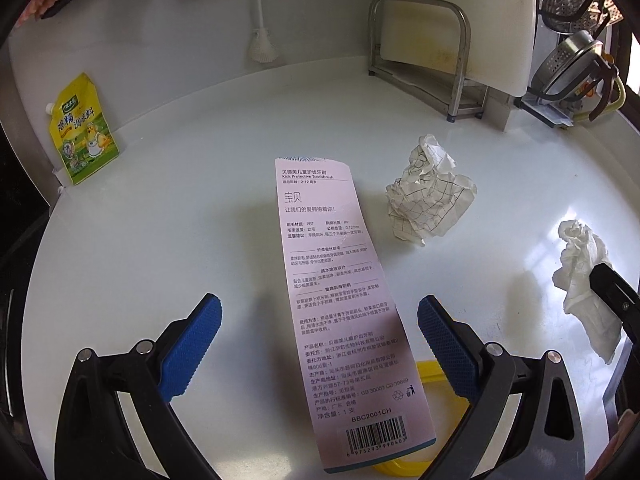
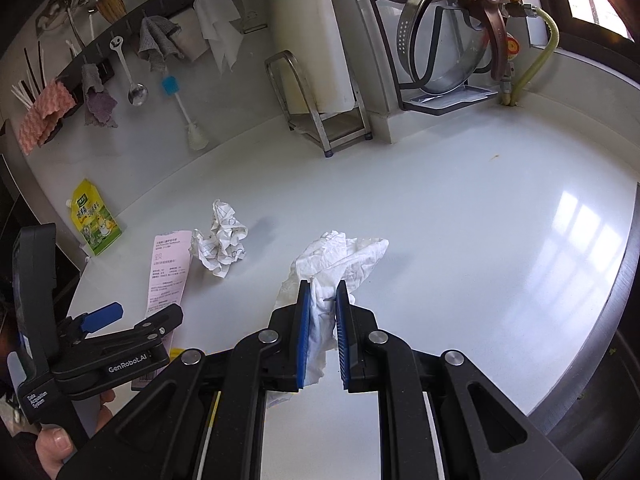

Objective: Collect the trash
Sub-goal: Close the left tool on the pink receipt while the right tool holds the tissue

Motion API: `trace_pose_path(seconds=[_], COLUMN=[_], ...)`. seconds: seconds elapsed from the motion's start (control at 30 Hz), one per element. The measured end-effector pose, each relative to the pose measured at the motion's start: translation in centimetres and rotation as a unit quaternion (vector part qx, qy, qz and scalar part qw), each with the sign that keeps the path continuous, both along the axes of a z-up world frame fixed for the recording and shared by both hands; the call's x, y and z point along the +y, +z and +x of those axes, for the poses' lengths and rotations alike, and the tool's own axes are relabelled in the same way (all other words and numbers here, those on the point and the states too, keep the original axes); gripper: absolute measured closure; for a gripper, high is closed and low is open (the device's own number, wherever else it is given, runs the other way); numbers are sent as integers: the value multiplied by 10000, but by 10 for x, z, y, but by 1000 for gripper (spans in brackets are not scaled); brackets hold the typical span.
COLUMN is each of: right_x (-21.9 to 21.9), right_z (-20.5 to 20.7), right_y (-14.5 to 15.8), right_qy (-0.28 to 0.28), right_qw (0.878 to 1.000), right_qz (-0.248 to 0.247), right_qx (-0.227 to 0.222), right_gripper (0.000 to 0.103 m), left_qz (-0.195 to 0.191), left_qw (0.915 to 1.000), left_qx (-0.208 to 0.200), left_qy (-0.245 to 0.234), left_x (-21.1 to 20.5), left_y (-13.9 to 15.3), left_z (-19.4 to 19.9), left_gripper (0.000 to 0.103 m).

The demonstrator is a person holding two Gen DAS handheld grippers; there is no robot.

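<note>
White tissue, crumpled and limp, is clenched between the blue pads of the right tongs, part of it bunched in front of the pads and a tail hanging below them (whether the front part touches the tabletop I cannot tell). Near it to the left lies a ball of grid-lined paper, and just beside that a long pink card printed with text and a barcode, flat on the tabletop. The left tongs are released, spread wide, one pad on either side of the card but apart from it. Under the card's near end a yellow rim shows. In the right wrist view a hand grips the left tool's handle. Farther off, a yellow pouch leans at the wall on the left. Along the back wall hang a blue-headed brush, a spoon and several cloths. A metal rack holds a white board, and pot lids stand in a holder at the right.
</note>
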State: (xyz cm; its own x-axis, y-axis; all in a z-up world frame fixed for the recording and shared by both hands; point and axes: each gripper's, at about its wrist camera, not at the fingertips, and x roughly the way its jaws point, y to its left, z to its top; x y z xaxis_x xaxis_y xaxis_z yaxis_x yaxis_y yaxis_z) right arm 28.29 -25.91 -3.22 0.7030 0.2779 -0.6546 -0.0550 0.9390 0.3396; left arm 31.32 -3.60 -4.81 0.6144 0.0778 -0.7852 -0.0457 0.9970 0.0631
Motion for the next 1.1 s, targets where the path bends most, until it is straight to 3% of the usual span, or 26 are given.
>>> trace_pose_path(seconds=[0.4,0.47,0.6,0.67,1.1], right_x=[-3,-2,-3,-3,-1], right_z=[1,1,2,2,-2], right_y=[1,1,0,0,2], right_qy=[15,24,23,25,94], right_qw=[9998,9998,9997,9997,9995], right_qz=[216,216,225,231,290], right_qx=[18,21,28,31,-21], right_gripper=[91,91,91,91,91], left_qz=[53,5,34,56,32], left_qw=[9995,9992,9995,9996,9998], left_qx=[309,383,318,289,-80], left_qy=[75,76,9,-43,-175], left_x=[0,2,0,0,6], left_y=[-12,-15,-13,-12,5], left_z=[12,13,11,9,-16], left_gripper=[9,21,33,47,49])
